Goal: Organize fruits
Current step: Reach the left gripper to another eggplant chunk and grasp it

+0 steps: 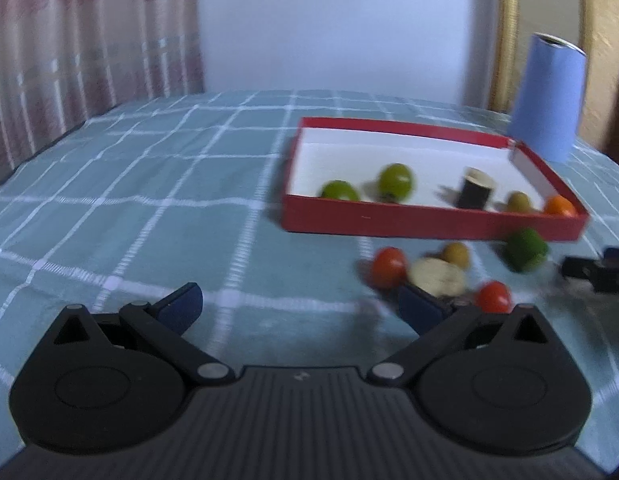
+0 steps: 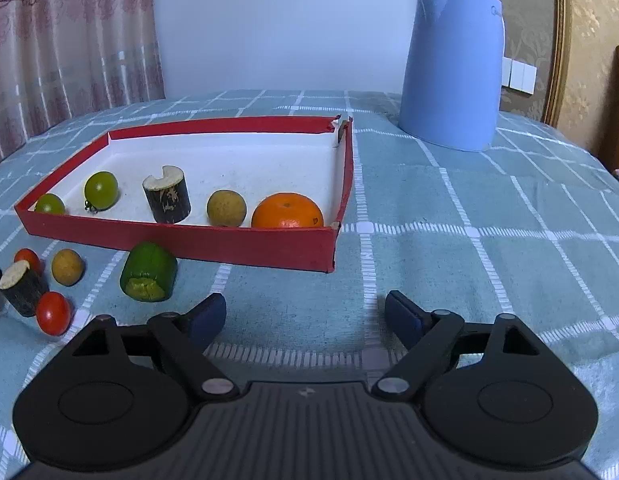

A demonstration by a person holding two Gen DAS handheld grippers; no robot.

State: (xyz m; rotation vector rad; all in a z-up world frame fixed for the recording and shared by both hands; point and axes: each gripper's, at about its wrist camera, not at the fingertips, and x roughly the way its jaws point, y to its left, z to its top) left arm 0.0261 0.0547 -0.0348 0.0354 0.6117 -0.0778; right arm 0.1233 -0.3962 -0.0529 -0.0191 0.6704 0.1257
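Observation:
A red box with a white floor holds two green tomatoes, a dark cane piece, a yellow-brown fruit and an orange. On the cloth in front of it lie a green cut piece, two red tomatoes, another yellow-brown fruit and a second cane piece. My right gripper stands open over bare cloth, right of the green piece. My left gripper is open too, its right finger close beside the loose cane piece and a red tomato.
A tall blue kettle stands behind the box's far right corner. The checked green cloth covers the table; a pink curtain hangs at the back left. Open cloth lies left of the box in the left wrist view.

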